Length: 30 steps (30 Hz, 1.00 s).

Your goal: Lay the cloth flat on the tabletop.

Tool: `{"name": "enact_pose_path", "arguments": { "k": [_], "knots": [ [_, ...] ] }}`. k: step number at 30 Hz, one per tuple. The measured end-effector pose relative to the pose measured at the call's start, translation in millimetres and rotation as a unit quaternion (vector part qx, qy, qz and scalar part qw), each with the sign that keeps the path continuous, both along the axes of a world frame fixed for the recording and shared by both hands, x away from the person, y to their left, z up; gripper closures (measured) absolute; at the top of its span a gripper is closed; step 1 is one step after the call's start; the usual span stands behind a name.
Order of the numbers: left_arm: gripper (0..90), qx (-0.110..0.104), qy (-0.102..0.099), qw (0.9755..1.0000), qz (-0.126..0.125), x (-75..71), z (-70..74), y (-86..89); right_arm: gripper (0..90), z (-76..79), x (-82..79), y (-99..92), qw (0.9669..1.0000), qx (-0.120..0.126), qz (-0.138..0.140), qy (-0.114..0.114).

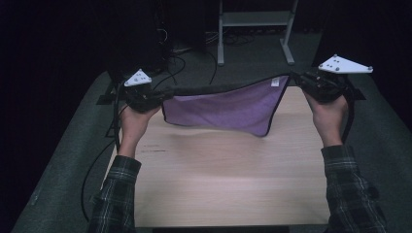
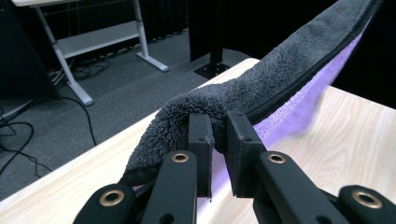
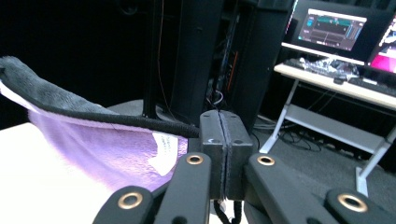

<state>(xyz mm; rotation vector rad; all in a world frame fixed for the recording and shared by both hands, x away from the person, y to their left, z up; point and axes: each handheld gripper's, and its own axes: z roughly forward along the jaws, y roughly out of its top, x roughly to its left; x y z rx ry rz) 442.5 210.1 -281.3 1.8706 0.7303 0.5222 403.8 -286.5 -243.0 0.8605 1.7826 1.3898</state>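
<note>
high view — left gripper (image 1: 163,95) and right gripper (image 1: 297,79) each pinch a corner of the purple towel (image 1: 228,107); it hangs between them.

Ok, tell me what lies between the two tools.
In the high view, the purple towel hangs stretched between the left tool and the right tool, each clamped on a top corner, above the wooden table.

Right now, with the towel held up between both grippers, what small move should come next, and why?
Probably lower both grippers together. The left gripper and right gripper each pinch a top corner of the purple towel, which sags above the wooden table, so lowering should lay it flat.
</note>
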Motion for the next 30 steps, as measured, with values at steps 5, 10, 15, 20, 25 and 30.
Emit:
{"name": "enact_pose_path", "arguments": {
  "k": [5,10,15,20,25,30],
  "knots": [
    [80.9,0.011,0.033,0.9994,-0.003,5.2,-18.1,-0.3,88.8,-9.0,1.3,1.1,0.9999,-0.006,0.007,0.009],
    [80.8,0.018,0.084,0.9963,-0.011,4.2,-54.6,-2.0,88.8,-41.4,0.5,1.9,0.999,-0.009,0.016,0.041],
    [80.6,0.039,0.114,0.9923,-0.029,-7.1,-75.5,-2.8,88.8,-63.9,-9.0,4.7,0.9974,-0.024,0.032,0.059],
    [80.4,0.04,0.126,0.9903,-0.042,-30.3,-91.6,2.4,88.7,-88.7,-28.7,4.2,0.995,-0.027,0.054,0.08],
    [80.3,0.042,0.139,0.9879,-0.055,-48.6,-104.8,4.2,88.7,-107.5,-40.0,1.2,0.9917,-0.029,0.069,0.105],
    [80.3,0.066,0.168,0.9808,-0.073,-77.3,-121.7,4.5,88.7,-135.0,-58.5,-3.0,0.9846,-0.036,0.089,0.146]
  ]
}}
